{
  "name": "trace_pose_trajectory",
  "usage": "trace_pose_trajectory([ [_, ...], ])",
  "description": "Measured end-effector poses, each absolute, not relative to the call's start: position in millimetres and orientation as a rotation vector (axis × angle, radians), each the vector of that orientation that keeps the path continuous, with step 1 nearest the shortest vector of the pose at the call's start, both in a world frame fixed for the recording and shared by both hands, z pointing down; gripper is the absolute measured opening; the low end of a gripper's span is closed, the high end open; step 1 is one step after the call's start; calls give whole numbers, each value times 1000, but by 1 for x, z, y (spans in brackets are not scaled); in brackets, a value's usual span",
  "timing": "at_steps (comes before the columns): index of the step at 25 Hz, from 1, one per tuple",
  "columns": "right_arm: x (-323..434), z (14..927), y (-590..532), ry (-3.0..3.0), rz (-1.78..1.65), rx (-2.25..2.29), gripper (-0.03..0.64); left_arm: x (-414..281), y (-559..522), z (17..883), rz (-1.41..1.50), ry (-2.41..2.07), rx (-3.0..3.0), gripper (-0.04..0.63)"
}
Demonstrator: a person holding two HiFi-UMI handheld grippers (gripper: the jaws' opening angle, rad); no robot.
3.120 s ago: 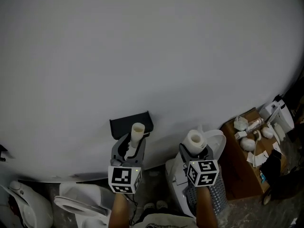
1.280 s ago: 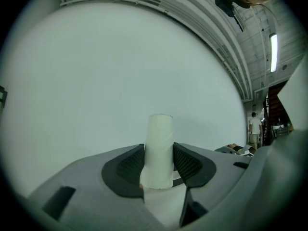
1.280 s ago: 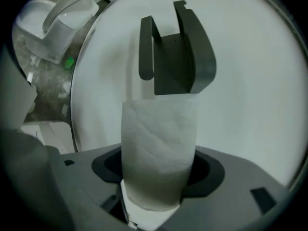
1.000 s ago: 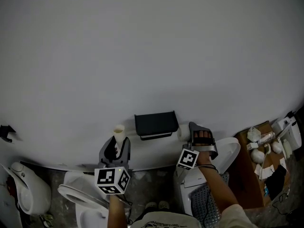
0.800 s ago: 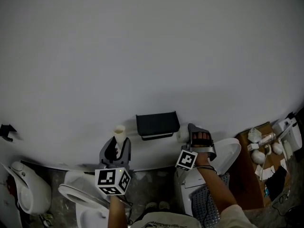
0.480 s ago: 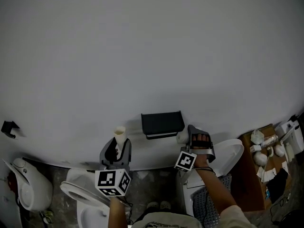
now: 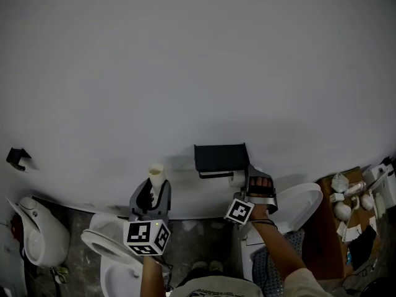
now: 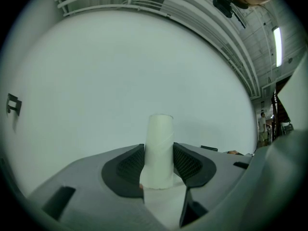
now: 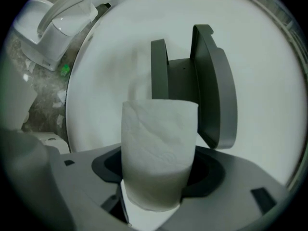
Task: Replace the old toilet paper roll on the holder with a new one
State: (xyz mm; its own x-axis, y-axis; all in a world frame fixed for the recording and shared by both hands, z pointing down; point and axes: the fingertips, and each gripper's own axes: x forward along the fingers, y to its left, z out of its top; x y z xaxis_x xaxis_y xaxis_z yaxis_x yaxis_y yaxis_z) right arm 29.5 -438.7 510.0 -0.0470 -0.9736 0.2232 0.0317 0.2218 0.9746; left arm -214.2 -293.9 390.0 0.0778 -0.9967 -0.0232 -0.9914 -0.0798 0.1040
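My left gripper [image 7: 153,189] is shut on an empty cardboard tube [image 7: 156,173], which stands upright between the jaws [image 8: 160,150], left of the holder. The black wall holder [image 7: 221,158] has its cover lifted [image 9: 211,88]. My right gripper [image 7: 250,177], rolled onto its side, is shut on a full white toilet paper roll [image 7: 236,178]. That roll [image 9: 159,155] sits just under the holder's right end, close in front of it in the right gripper view.
A white wall [image 7: 198,73] fills most of the head view. A toilet [image 7: 108,252] stands below my left gripper, another toilet [image 7: 297,203] below the right. A cardboard box [image 7: 346,197] with small items is at the far right, a black bracket [image 7: 17,156] far left.
The left gripper with the tube has drawn away to the left of the holder. The right gripper has rolled sideways and carried the roll up under the holder's right end.
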Motion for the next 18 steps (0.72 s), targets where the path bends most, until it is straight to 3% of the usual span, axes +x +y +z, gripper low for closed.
trace_pose_trajectory([
  [18, -27, 509, -423, -1374, -1240, 970, 308, -241, -273, 393, -143, -2171, 2179, 189],
])
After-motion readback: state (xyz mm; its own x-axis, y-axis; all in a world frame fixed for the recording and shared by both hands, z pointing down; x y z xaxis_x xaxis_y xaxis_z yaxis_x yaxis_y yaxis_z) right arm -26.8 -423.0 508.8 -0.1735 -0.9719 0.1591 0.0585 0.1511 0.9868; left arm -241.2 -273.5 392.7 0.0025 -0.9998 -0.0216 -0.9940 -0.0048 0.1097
